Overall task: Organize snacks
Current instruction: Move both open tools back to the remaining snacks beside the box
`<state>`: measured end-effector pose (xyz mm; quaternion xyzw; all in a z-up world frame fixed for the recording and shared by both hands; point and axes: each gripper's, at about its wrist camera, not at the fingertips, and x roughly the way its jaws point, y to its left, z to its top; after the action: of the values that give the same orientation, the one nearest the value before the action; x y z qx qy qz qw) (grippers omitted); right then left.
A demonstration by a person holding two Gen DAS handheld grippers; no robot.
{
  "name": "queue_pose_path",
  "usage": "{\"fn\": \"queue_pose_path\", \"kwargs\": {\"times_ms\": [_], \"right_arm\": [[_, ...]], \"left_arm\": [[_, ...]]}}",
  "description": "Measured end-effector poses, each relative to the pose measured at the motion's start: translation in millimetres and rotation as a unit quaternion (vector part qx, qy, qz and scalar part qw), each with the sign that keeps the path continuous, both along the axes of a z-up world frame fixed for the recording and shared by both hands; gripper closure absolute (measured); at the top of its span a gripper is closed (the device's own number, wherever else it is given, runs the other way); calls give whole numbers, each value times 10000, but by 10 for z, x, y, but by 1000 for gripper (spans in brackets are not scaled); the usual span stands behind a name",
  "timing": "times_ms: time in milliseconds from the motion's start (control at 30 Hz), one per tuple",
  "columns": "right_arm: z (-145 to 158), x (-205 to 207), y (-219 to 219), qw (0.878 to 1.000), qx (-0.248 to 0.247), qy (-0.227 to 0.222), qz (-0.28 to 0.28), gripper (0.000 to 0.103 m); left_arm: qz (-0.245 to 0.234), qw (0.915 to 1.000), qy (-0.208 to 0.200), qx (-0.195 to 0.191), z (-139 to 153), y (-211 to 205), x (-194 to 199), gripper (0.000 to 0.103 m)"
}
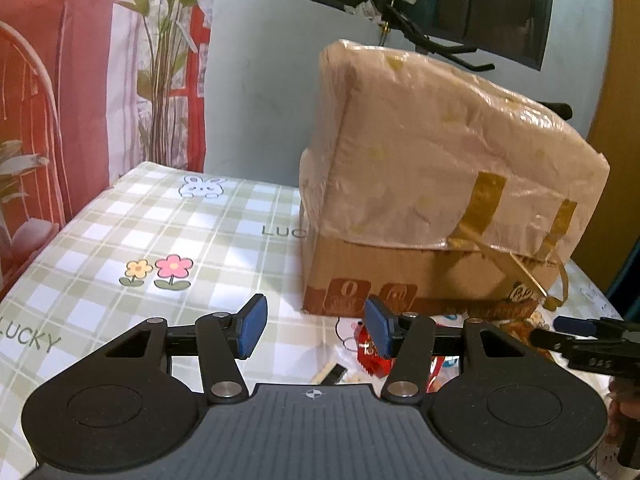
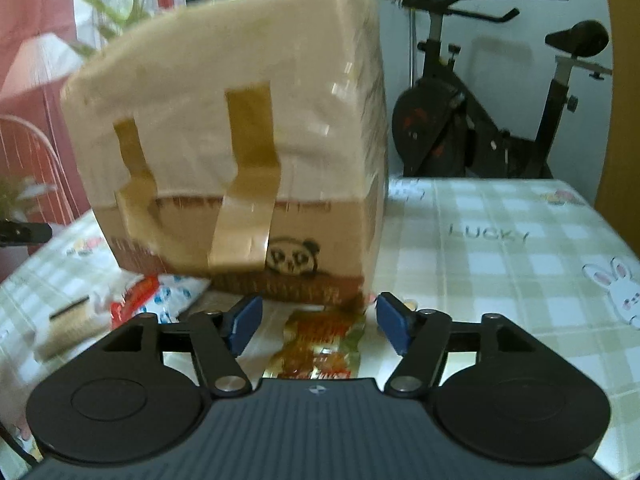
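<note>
table: checked cloth (image 2: 500, 216) with LUCKY print, bunnies, flowers; far-left and far-right parts bare in both views.
left gripper (image 1: 316, 330): jaws apart, nothing between the pads, hanging over the cloth just in front of the box's near-left bottom corner. Red wrapper (image 1: 374, 354) lies under and behind its right pad; contact can't be judged.
flat pieces: tan strip with a dark band (image 2: 66, 322) on the cloth at left of the right-wrist view, type unclear.
white/red packet (image 2: 156, 300): lies flat at the box's front-left foot, long axis running slantwise toward the box, far end tucked against the cardboard.
box: cardboard box (image 2: 248, 140) upright mid-table, top half wrapped in pale plastic, two brown tape strips down the front, panda print low on the front. No opening shows from here.
target snack: orange-gold packet (image 2: 320, 340) flat on the cloth, far end touching or just under the box's front edge, long axis pointing away from the camera toward the box, near end hidden by the gripper body.
right gripper (image 2: 318, 322): jaws spread, one pad on each side of the orange-gold packet, not pressing on it. View is blurred.
step (judged): right side about to pick that packet.
how to do it well: lower until pads straddle the narrow width, close across the short axis, not lengthwise; grip near mid-length so it doesn't droop; draw it back from the box before lifting so the far end doesn't snag.
risk: thin foil could slip or crumple.
exercise bike (image 2: 500, 100): behind the table at right, irrelevant.
</note>
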<state>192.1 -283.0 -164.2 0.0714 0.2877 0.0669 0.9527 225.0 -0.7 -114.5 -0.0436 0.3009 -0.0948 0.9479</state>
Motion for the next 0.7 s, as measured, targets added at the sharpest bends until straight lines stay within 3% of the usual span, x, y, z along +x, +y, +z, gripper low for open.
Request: {"fn": "queue_pose_path", "kwargs": {"times_ms": [267, 700], "right_arm": [[-218, 113, 217, 9980, -424, 455, 120, 34], [-263, 115, 250, 9972, -589, 455, 79, 36]], "left_arm": [[6, 9999, 152, -1, -108, -7, -32, 46], [-129, 9992, 370, 10, -239, -70, -74, 46]]}}
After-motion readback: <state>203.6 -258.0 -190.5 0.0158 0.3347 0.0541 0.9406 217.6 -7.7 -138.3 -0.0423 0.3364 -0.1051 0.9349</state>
